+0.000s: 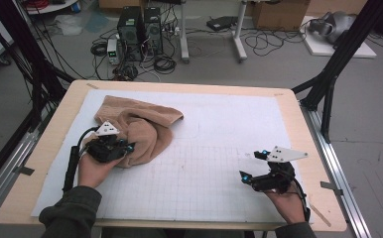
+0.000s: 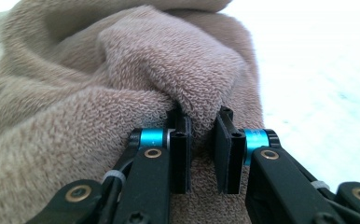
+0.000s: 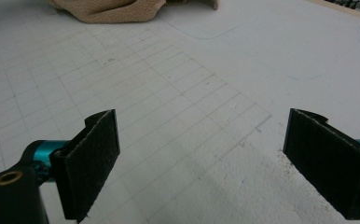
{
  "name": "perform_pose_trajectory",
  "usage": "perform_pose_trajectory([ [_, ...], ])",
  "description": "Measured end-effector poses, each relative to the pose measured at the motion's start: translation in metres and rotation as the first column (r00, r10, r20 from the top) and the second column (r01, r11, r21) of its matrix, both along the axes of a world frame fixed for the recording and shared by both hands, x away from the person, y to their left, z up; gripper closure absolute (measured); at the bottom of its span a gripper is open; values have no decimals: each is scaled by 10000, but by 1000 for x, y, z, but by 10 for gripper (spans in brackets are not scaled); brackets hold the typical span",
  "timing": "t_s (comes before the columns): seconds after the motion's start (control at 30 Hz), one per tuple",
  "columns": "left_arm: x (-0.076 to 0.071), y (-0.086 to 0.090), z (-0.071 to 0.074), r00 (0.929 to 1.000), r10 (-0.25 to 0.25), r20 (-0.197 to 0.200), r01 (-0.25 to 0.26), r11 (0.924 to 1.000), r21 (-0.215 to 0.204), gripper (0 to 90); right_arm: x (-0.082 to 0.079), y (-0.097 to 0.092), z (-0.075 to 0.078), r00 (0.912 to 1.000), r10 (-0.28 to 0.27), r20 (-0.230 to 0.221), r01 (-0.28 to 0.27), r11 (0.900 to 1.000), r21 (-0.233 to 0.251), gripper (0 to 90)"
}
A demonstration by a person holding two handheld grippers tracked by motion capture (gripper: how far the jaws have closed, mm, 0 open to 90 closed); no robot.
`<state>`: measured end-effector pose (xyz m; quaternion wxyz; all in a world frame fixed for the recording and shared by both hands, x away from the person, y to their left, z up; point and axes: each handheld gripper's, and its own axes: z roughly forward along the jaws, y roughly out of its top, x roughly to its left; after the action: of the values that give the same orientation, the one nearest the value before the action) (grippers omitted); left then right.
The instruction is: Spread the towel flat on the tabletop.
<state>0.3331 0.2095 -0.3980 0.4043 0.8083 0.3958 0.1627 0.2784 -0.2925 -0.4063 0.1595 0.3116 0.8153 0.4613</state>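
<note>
Tan terry towel (image 1: 140, 130) lies crumpled in a heap on the left-rear part of the white mat (image 1: 219, 124), w/ one flap reaching right toward the mat's middle. Its near-left edge is under the left gripper (image 1: 122, 148). In the left gripper view the towel (image 2: 122, 84) bulges up in thick folds, and a ridge of it is pinched between the two black pads (image 2: 180, 154); jaws nearly together, clenched on the cloth. The left hand (image 1: 94, 171) comes in from the bottom-left, dark sleeve (image 1: 70, 213) behind it, grey plate on top of the gripper.

Right gripper (image 1: 253, 166) sits well apart from the towel, over the front-right part of the mat's printed grid (image 1: 194, 173). Jaws spread wide, nothing between them; right gripper view shows both pads (image 3: 92, 163) far apart over bare mat, towel edge (image 3: 108, 11) far off at the top.

Mat rests on a light wood table (image 1: 45, 148). Beyond the table: grey floor w/ cables, two PC towers (image 1: 140, 32).
</note>
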Motion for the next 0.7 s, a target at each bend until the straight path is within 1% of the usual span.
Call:
perform_pose_trajectory([
  [0.1, -8, -8, 3, 9996, -283, 71, 283, 9996, 88, 781, 0, 0, 1, 10000, 5, 12, -5, 10000, -15, 98],
  [0.2, -17, -17, 6, 9979, -625, 152, 624, 9980, 32, 782, -1, 0, 3, 10000, -2, 82, 2, 10000, -12, 98],
  [0.3, -28, -23, 6, 9958, -892, 219, 899, 9954, -327, 782, -1, 0, 4, 9999, 5, 126, -4, 10000, -31, 98],
  [0.4, -40, -32, 4, 9923, -1200, 295, 1209, 9922, -308, 782, -1, 0, 6, 9999, 35, 109, -34, 10000, -69, 98],
  [0.43, -43, -35, 4, 9911, -1288, 324, 1299, 9909, -345, 782, -1, 0, 8, 9998, 75, 194, -73, 9999, -80, 98],
  [0.6, -59, -47, 4, 9816, -1874, 367, 1887, 9814, -356, 783, 0, 3, 12, 9996, 134, 255, -130, 9998, -155, 98],
  [0.7, -71, -54, 3, 9731, -2252, 487, 2256, 9742, -25, 783, 1, 6, 16, 9991, 211, 354, -205, 9996, -186, 98],
])
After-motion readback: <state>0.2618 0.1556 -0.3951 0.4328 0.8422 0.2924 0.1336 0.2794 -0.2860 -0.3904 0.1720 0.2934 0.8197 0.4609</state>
